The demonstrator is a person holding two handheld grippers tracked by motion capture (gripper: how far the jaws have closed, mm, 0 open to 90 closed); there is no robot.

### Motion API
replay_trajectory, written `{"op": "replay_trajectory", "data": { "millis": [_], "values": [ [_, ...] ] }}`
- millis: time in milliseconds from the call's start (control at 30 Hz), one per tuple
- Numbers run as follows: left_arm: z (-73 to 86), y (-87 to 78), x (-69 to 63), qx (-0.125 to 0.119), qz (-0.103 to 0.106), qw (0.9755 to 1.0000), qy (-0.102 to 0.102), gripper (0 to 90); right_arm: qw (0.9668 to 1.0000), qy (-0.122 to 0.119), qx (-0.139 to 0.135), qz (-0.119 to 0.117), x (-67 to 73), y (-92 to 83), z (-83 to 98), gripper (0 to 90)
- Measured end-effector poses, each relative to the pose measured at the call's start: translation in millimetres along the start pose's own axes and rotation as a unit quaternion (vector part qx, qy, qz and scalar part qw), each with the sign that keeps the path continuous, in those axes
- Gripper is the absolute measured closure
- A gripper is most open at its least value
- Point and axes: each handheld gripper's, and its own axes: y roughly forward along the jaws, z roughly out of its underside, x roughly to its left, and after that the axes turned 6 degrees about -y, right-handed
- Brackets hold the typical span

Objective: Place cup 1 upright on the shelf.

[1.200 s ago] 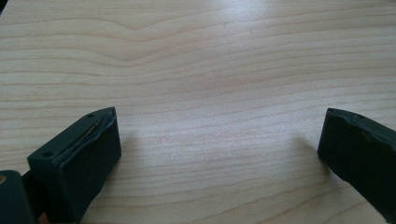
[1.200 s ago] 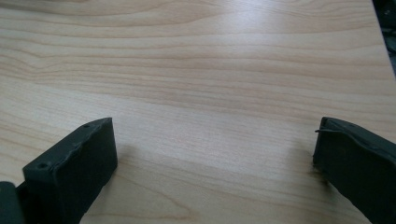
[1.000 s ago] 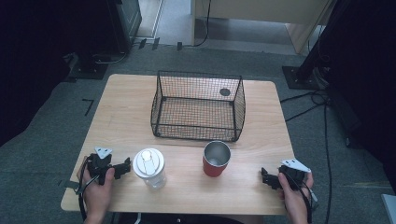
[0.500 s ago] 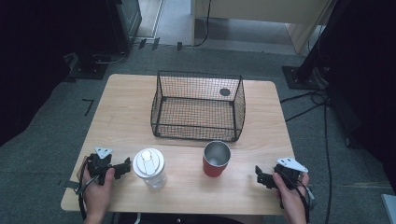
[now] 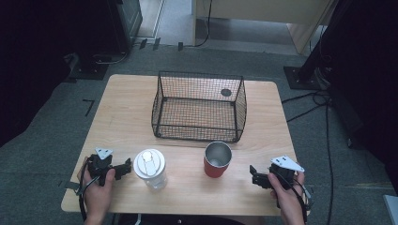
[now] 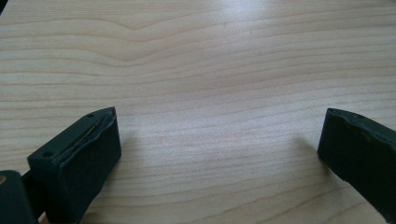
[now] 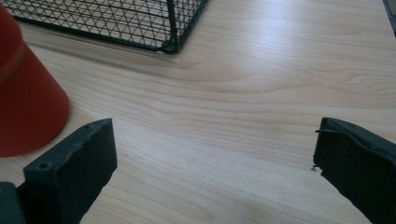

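1. A wire basket [image 5: 199,107] is sitting at the centre of the tabletop [image 5: 122,112].
2. A red cup [image 5: 218,160] and a lidded clear jar [image 5: 150,168] are standing below it.
3. The left tongs [image 5: 126,166] are lying lower left, the right tongs [image 5: 254,176] lower right.

Light wooden table [image 5: 126,108], rounded corners, pale grain, standing on grey carpeted floor [image 5: 42,154]. Far side: a lighter strip of floor [image 5: 173,21] runs back between a dark cabinet [image 5: 126,18] on the left and a pale wooden unit [image 5: 263,11] on the right. Black cables [image 5: 309,101] trail over the carpet at right, near a dark stand base [image 5: 305,77]. Small black mark [image 5: 88,107] on the carpet at left, possibly tape. Left and right edges in deep shadow; lighting even, from above.
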Motion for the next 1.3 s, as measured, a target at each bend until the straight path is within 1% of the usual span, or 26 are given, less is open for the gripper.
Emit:
{"op": "replay_trajectory", "data": {
  "millis": [267,467,533,600,800,1000,1100,1300],
  "values": [
    [0.0,0.0,0.0,0.000,0.000,1.0000,0.000,0.0,0.9998,-0.014,-0.003,-0.013,14.1,-0.4,-7.1,0.0],
    [0.0,0.0,0.0,0.000,0.000,1.0000,0.000,0.0,0.9994,-0.025,-0.008,-0.023,27.1,0.4,-14.1,0.0],
    [0.0,0.0,0.0,0.000,0.000,1.0000,0.000,0.0,0.9990,-0.031,-0.009,-0.029,34.4,1.0,-17.3,0.0],
    [0.0,0.0,0.0,0.000,0.000,1.0000,0.000,0.0,0.9989,-0.034,-0.009,-0.031,36.6,1.0,-18.2,0.0],
    [0.0,0.0,0.0,0.000,0.000,1.0000,0.000,0.0,0.9979,-0.045,-0.011,-0.045,50.2,2.3,-23.2,0.0],
    [0.0,0.0,0.0,0.000,0.000,1.0000,0.000,0.0,0.9976,-0.048,-0.017,-0.048,57.1,2.2,-25.8,0.0],
    [0.0,0.0,0.0,0.000,0.000,1.0000,0.000,0.0,0.9971,-0.054,-0.019,-0.050,62.4,1.2,-27.8,0.0],
    [0.0,0.0,0.0,0.000,0.000,1.0000,0.000,0.0,0.9966,-0.059,-0.020,-0.053,66.4,0.0,-29.5,0.0]
  ]
}}
